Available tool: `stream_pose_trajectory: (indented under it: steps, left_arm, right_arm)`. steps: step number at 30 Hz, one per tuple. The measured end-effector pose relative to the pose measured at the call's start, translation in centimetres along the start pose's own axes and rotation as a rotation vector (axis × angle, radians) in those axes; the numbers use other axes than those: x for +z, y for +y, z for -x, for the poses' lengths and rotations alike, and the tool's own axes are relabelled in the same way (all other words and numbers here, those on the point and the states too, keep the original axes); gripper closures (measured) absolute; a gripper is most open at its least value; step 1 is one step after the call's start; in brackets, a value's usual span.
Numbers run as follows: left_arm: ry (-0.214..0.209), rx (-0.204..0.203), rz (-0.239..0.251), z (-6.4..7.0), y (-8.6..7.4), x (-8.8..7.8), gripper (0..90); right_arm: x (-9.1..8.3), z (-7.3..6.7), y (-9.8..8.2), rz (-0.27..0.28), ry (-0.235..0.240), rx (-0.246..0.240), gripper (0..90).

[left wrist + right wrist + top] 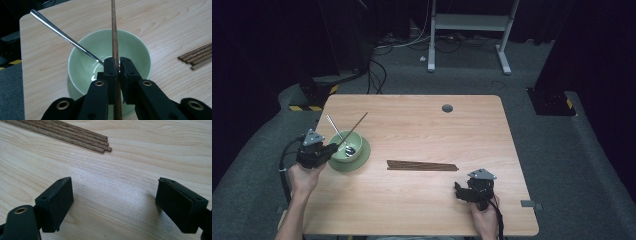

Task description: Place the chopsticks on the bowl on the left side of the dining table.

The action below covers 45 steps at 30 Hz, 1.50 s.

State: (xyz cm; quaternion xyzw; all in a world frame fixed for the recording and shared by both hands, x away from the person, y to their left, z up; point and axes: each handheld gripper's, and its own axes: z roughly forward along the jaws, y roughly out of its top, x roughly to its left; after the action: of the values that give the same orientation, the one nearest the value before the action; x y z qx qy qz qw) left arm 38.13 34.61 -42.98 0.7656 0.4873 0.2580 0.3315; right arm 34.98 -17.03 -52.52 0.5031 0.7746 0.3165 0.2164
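Gripping chopstick [115, 37], left tongs [119, 65]

A pale green bowl [348, 145] sits on a matching green saucer [362, 161] at the left of the wooden table. A metal spoon [338, 132] leans inside it, handle pointing up-left. One brown chopstick [354, 127] slants over the bowl, pinched between black jaws. More chopsticks [422, 166] lie bundled flat at centre.
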Motion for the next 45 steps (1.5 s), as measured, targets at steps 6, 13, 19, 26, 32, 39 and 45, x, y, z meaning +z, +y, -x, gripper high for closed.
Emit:
stream_pose_trajectory:
  steps: [6, 13, 19, 26, 32, 39, 45]
  left_arm:
    - [0.018, -0.01, -0.023, -0.6, -0.5, 0.4, 83.6]
    - [0.039, -0.021, -0.027, -1.3, -0.7, 0.5, 83.6]
    - [0.061, -0.009, -0.064, -1.6, -0.8, 1.0, 83.6]
    - [0.068, -0.007, -0.081, -1.7, -1.0, 1.7, 83.5]
    - [0.066, -0.018, -0.085, -2.1, -1.1, 1.8, 83.5]
    - [0.077, -0.008, -0.093, -2.3, -1.0, 2.0, 83.1]
    - [0.087, -0.005, -0.105, -2.6, -0.8, 2.1, 82.0]
  right_arm:
    - [0.0, 0.0, 0.0, 0.0, 0.0, 0.0, 14.3]
    - [0.0, 0.0, 0.0, 0.0, 0.0, 0.0, 14.2]
    - [0.0, 0.0, 0.0, 0.0, 0.0, 0.0, 14.3]
    - [0.0, 0.0, 0.0, 0.0, 0.0, 0.0, 14.3]
    - [0.0, 0.0, 0.0, 0.0, -0.001, 0.0, 14.2]
    - [0.0, 0.0, 0.0, 0.0, -0.001, 0.0, 14.2]
    - [0.0, 0.0, 0.0, 0.0, -0.001, 0.001, 14.3]
